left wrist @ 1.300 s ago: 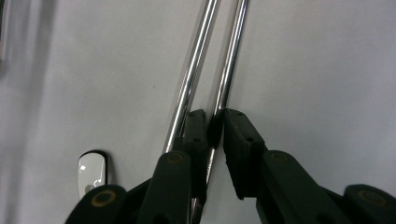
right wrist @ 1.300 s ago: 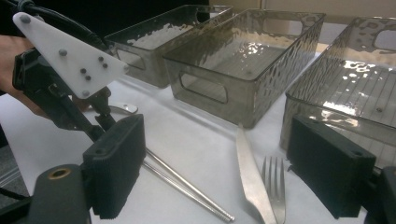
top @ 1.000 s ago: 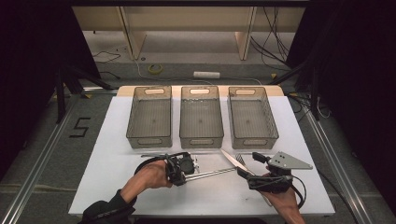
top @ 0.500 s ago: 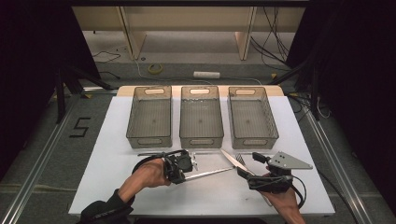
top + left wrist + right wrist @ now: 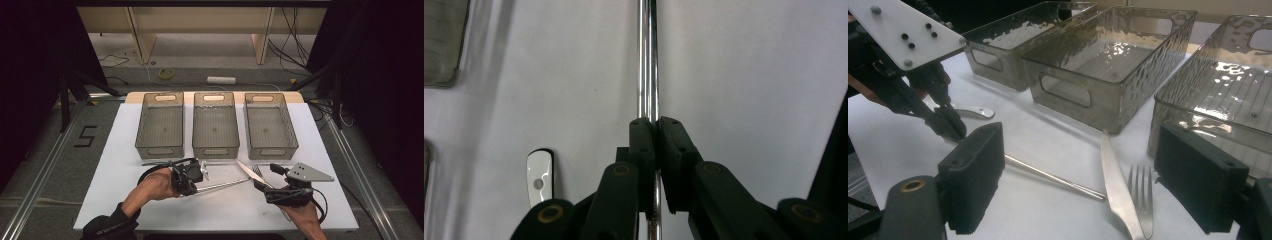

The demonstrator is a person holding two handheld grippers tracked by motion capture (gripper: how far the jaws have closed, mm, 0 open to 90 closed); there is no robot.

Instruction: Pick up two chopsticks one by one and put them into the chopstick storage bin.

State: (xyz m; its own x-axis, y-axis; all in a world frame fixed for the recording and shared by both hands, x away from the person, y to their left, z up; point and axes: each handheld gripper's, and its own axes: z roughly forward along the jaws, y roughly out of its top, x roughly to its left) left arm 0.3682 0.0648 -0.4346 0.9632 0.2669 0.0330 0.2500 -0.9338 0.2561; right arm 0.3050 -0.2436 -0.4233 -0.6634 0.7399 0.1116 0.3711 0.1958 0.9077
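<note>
Now the left gripper (image 5: 196, 181) is clamped on a rod (image 5: 225, 185) pointing at the right gripper (image 5: 267, 181), whose jaws gape near the board's front edge.

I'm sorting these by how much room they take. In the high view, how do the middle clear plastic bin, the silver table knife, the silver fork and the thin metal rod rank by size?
1. Middle clear plastic bin, clearly largest.
2. Thin metal rod and silver table knife: similar length, too close to rank, and each is partly covered by a gripper.
3. Silver fork: mostly covered by the right gripper, so its size is unsure.
</note>
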